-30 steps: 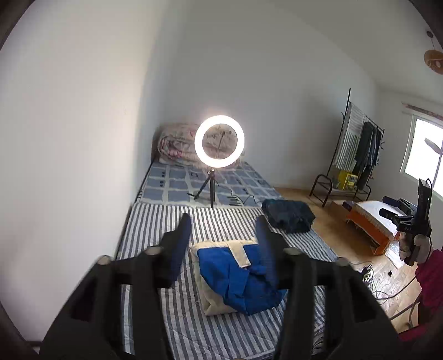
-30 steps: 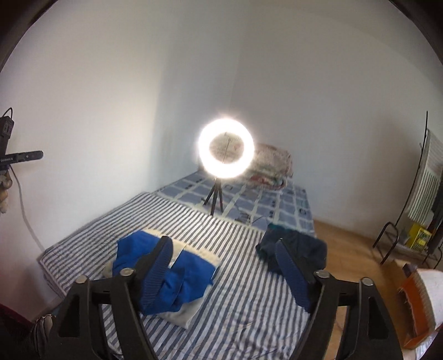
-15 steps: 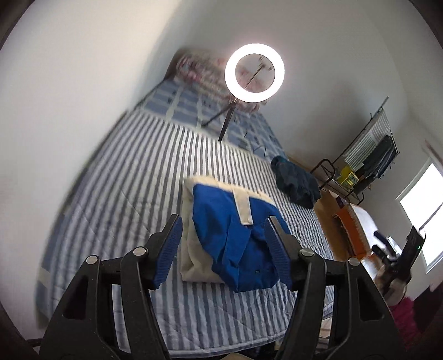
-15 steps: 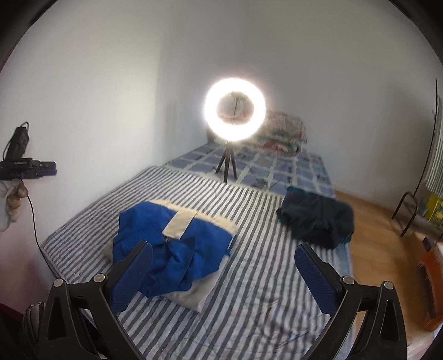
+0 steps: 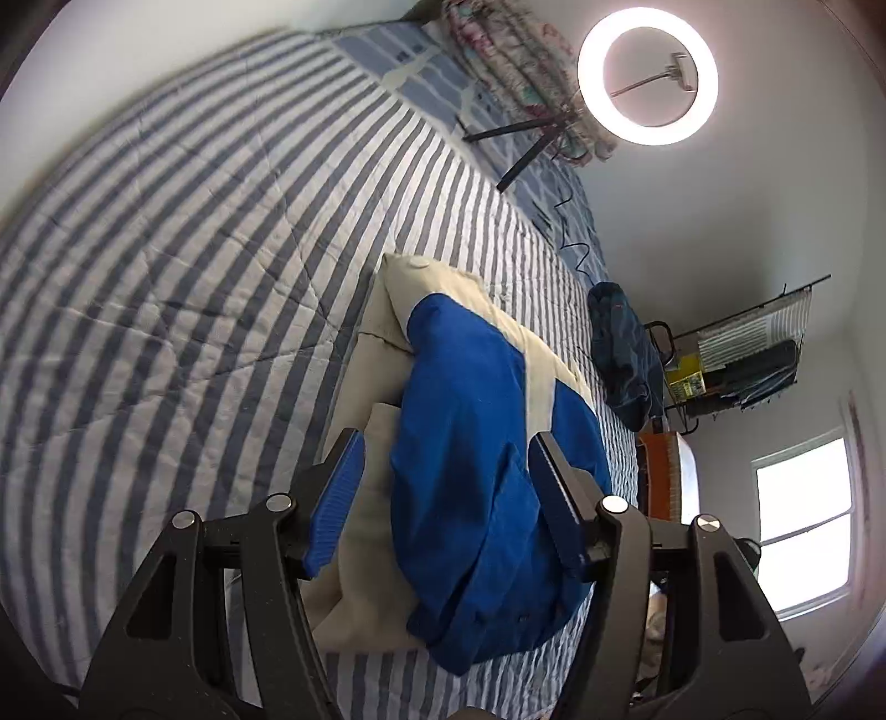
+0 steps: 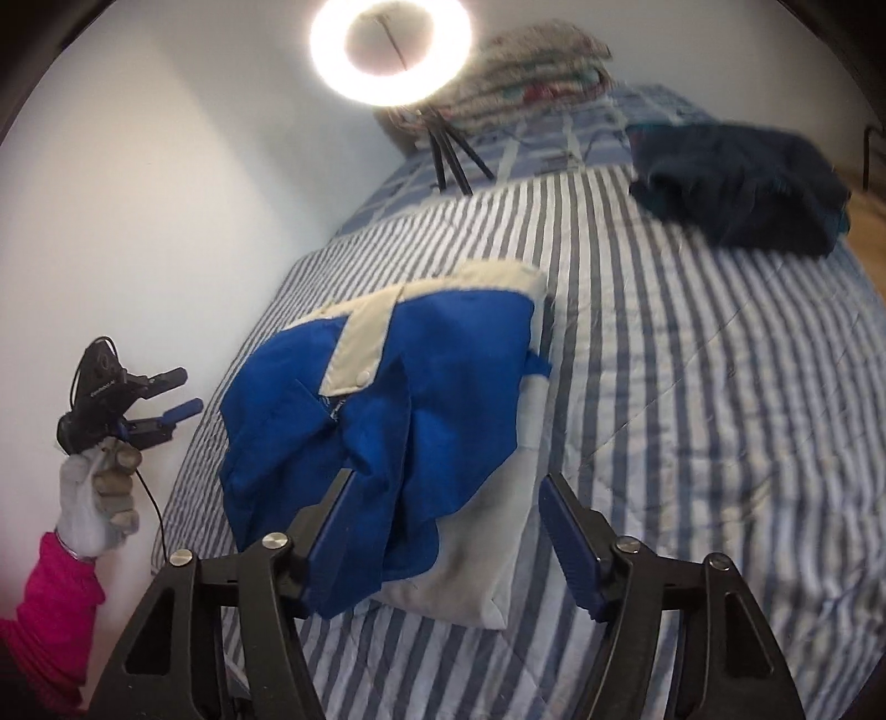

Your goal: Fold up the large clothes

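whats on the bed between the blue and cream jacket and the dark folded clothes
Nothing: in the right wrist view only bare striped quilt lies between the jacket and the dark clothes. The ring light tripod stands further back.

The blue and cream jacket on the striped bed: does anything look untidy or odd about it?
Yes. The blue and cream jacket is only roughly folded: its blue layer bunches in loose wrinkles and spills over the near edge of the cream part, not lying flat.

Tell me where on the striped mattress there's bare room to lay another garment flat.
Bare striped mattress lies between the wall and the blue and beige jacket, and again between the jacket and the dark folded garment. It is crowded near the ring light tripod and folded blanket.
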The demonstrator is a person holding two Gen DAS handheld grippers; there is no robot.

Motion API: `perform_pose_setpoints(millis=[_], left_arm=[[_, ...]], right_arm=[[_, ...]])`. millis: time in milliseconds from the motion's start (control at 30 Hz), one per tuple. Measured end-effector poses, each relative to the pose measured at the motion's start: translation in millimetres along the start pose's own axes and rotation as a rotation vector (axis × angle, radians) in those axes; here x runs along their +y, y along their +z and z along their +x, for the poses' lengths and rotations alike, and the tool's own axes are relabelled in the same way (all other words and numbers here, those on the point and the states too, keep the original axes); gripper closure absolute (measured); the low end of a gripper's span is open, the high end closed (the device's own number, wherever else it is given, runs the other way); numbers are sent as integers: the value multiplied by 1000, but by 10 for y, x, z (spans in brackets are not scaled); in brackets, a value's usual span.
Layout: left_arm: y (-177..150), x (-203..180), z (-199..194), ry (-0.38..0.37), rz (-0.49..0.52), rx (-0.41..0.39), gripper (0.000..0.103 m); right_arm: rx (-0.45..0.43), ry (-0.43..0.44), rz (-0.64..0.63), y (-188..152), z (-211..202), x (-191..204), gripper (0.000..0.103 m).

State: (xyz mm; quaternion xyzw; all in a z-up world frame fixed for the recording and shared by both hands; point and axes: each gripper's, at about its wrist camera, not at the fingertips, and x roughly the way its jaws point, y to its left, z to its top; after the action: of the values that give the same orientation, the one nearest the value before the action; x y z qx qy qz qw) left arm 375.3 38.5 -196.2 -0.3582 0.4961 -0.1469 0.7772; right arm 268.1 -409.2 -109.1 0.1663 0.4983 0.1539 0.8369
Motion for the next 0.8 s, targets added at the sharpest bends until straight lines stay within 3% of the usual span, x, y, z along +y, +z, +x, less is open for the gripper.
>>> perform_pose_setpoints(millis=[167, 333, 433, 567, 600, 667, 800], left_arm=[[60, 60, 326, -36, -32, 52, 41], [69, 106, 493, -37, -52, 71, 67], [49, 46, 545, 0, -16, 66, 80], [36, -68, 645, 33, 25, 63, 91], [29, -73, 655, 32, 23, 60, 94], [14, -92, 650, 32, 26, 50, 97], [-44, -180, 482, 1, 48, 35, 101]], right_arm=[[44, 79, 95, 25, 279, -175, 46], [55, 121, 152, 46, 385, -264, 54], [32, 136, 166, 77, 366, -255, 59], [50, 122, 125, 119, 418, -177, 61], [63, 116, 124, 133, 461, -171, 66], [85, 138, 137, 122, 515, -155, 96], [48, 152, 104, 135, 344, -32, 101]])
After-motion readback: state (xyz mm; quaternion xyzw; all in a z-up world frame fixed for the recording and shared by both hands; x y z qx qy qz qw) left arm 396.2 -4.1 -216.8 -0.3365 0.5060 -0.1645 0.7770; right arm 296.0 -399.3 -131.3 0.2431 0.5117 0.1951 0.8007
